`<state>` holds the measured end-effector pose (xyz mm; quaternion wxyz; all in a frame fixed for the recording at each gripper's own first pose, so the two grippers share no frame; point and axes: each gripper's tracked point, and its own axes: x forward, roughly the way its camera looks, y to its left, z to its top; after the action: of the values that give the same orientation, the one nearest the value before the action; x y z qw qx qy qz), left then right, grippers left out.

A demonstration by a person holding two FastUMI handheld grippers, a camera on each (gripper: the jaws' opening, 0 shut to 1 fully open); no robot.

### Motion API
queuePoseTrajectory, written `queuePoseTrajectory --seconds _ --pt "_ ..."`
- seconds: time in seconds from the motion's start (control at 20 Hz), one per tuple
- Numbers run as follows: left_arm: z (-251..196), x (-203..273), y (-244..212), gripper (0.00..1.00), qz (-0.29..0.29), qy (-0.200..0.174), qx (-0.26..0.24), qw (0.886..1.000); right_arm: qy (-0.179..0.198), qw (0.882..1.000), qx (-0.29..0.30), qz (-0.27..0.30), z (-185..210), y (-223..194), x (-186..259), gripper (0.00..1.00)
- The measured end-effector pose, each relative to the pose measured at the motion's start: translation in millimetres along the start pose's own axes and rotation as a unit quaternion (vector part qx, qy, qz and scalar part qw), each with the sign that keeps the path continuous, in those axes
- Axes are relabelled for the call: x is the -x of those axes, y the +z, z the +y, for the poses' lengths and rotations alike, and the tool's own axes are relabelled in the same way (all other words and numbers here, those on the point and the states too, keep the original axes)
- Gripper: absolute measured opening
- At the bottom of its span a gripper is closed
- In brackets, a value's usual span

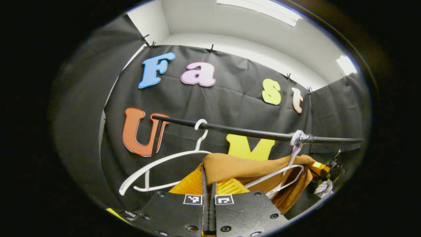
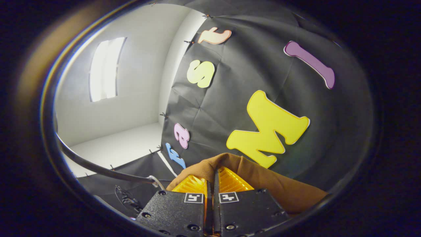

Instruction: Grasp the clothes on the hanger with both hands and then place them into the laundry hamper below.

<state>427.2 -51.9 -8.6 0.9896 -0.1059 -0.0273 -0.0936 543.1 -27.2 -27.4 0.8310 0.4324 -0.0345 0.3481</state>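
A brown garment (image 1: pixel 250 169) hangs over a white hanger (image 1: pixel 279 176) hooked on the black rail (image 1: pixel 250 132). My left gripper (image 1: pixel 209 179) is shut on the garment's near top edge, with the cloth bunched over its fingertips. Farther right in the left gripper view, my right gripper (image 1: pixel 324 169) holds the garment's other end, with a gloved hand (image 1: pixel 324 188) behind it. In the right gripper view, my right gripper (image 2: pixel 212 176) is shut on a fold of the brown garment (image 2: pixel 263 179), which drapes off to the right.
An empty white hanger (image 1: pixel 158 168) hangs on the rail to the left of the garment. The rail's upright post (image 1: pixel 157 136) stands near its left end. The rail (image 2: pixel 98 168) curves past at the lower left of the right gripper view. Black cloth walls close in behind.
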Motion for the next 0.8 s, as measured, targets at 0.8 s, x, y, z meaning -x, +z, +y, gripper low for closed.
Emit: queuePoseTrajectory --seconds 0.8 --pt "6 -22 16 0.05 0.017 -0.028 -0.008 0.999 -0.031 0.988 0.144 0.047 -15 15 -40 0.04"
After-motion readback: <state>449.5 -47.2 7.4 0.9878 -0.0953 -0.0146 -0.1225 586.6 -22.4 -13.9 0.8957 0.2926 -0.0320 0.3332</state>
